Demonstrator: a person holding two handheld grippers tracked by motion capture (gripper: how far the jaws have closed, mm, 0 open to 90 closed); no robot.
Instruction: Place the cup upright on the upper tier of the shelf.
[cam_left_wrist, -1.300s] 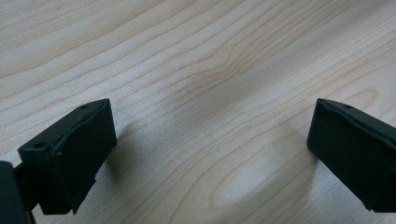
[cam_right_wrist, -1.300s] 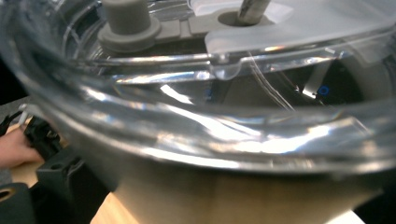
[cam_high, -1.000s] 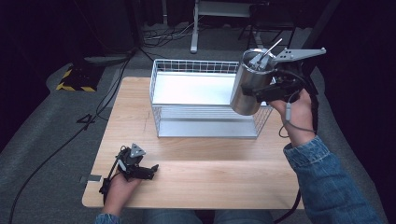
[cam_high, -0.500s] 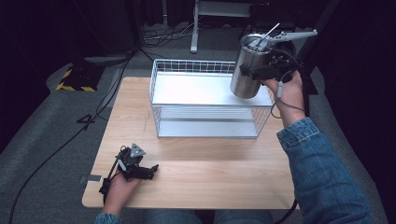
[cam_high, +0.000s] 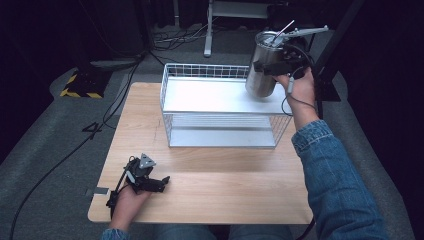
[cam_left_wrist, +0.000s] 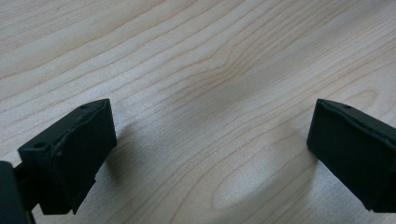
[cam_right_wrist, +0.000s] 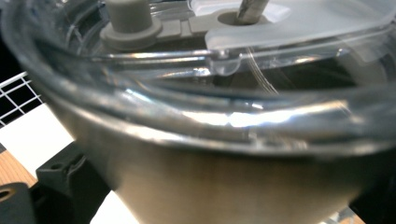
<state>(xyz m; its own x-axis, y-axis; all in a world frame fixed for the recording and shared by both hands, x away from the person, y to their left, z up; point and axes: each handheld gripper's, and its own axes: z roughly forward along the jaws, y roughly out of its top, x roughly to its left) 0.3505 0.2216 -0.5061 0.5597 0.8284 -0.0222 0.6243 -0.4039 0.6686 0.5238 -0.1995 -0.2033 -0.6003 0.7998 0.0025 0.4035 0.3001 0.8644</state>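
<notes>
Two grippers | right gripper (cam_high: 270, 67) clamps steel tumbler (cam_high: 261, 75) above wire basket (cam_high: 220, 107) | left gripper (cam_high: 159, 183) jaws apart, resting on table (cam_high: 225, 180)

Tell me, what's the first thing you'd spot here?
A shiny steel tumbler with a straw, gripped by the right gripper in the air over the far right corner of a white wire basket. The left gripper rests open on the wooden table.
</notes>
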